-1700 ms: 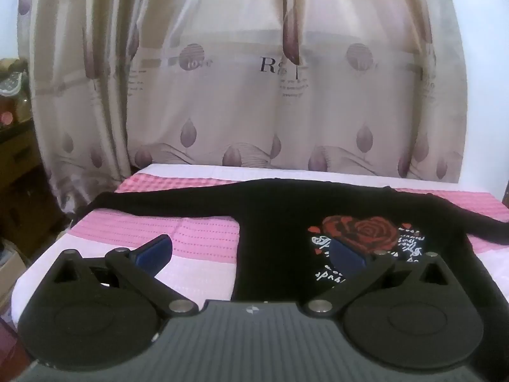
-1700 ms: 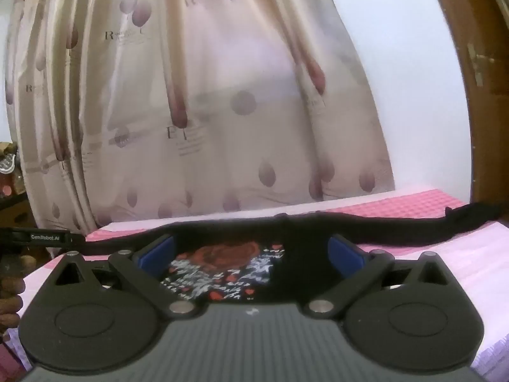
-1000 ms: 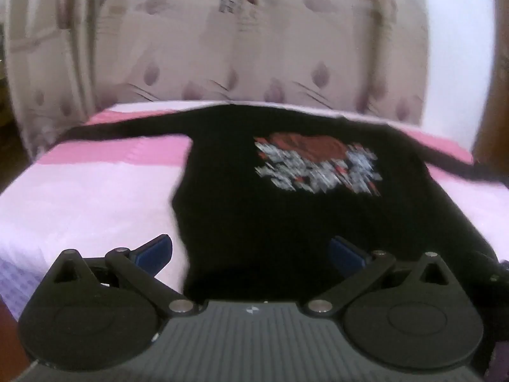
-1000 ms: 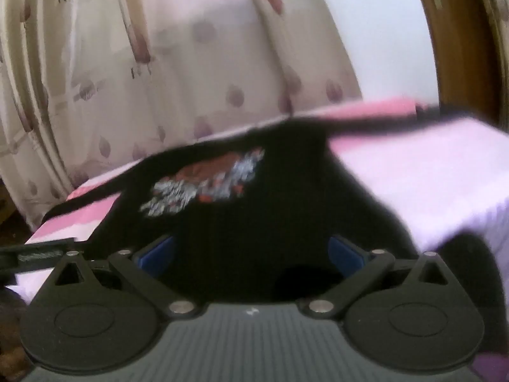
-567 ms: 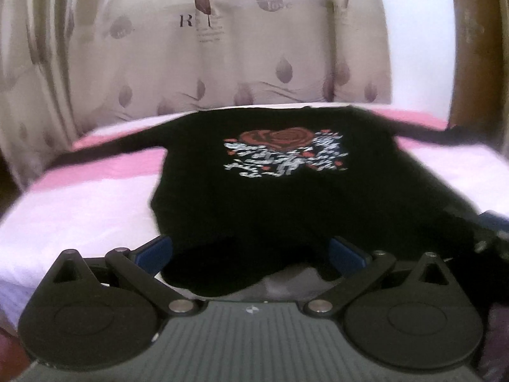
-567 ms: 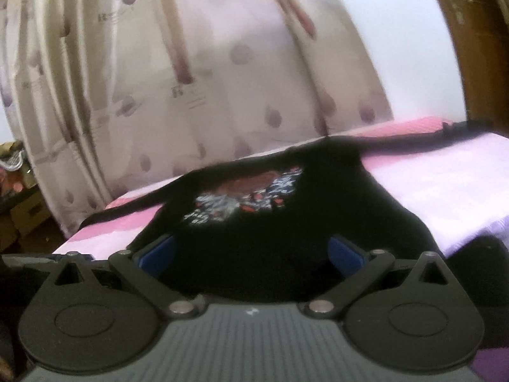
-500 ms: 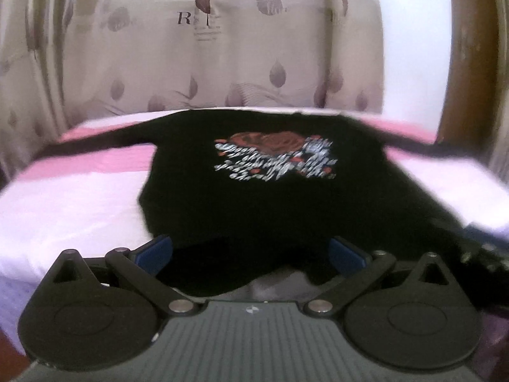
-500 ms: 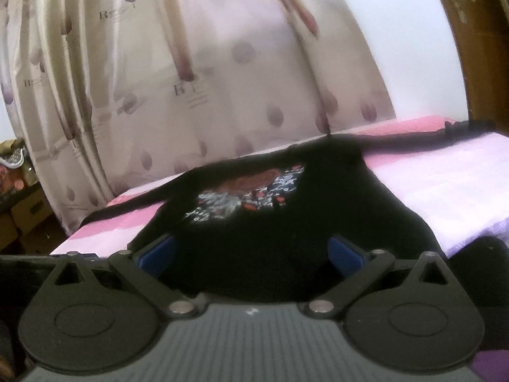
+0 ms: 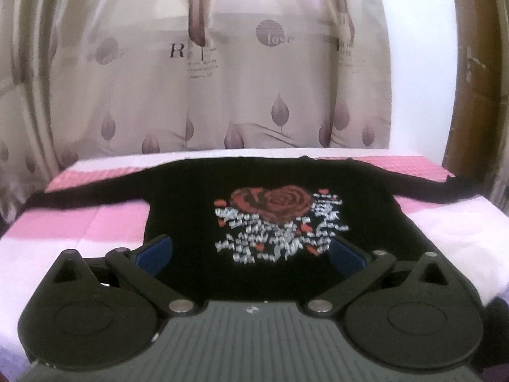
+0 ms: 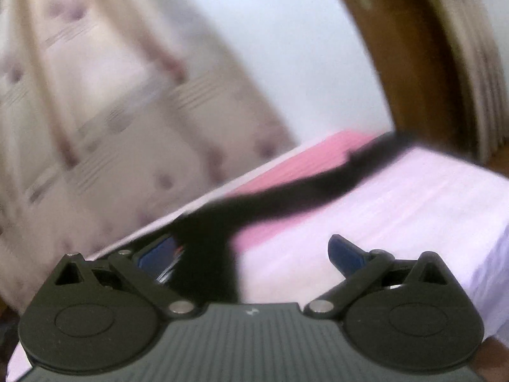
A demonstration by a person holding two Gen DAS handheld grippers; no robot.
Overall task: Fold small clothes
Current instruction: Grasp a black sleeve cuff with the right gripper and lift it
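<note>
A black long-sleeved top (image 9: 191, 210) with a red rose and white lettering print (image 9: 280, 219) lies flat on the pink and white bed (image 9: 79, 232), sleeves spread to both sides. My left gripper (image 9: 249, 253) is open and empty, over the top's lower body. My right gripper (image 10: 249, 253) is open and empty, near the top's right side. The right sleeve (image 10: 302, 187) stretches toward the bed's far right corner; this view is blurred.
A beige patterned curtain (image 9: 222, 79) hangs behind the bed. A white wall (image 9: 420, 79) and a brown wooden door (image 9: 477, 79) stand at the right. The bed's right edge (image 10: 496, 229) drops off near the door.
The left gripper has moved forward over the top, now centred on the print. The right gripper has swung right toward the right sleeve. Both stay open.
</note>
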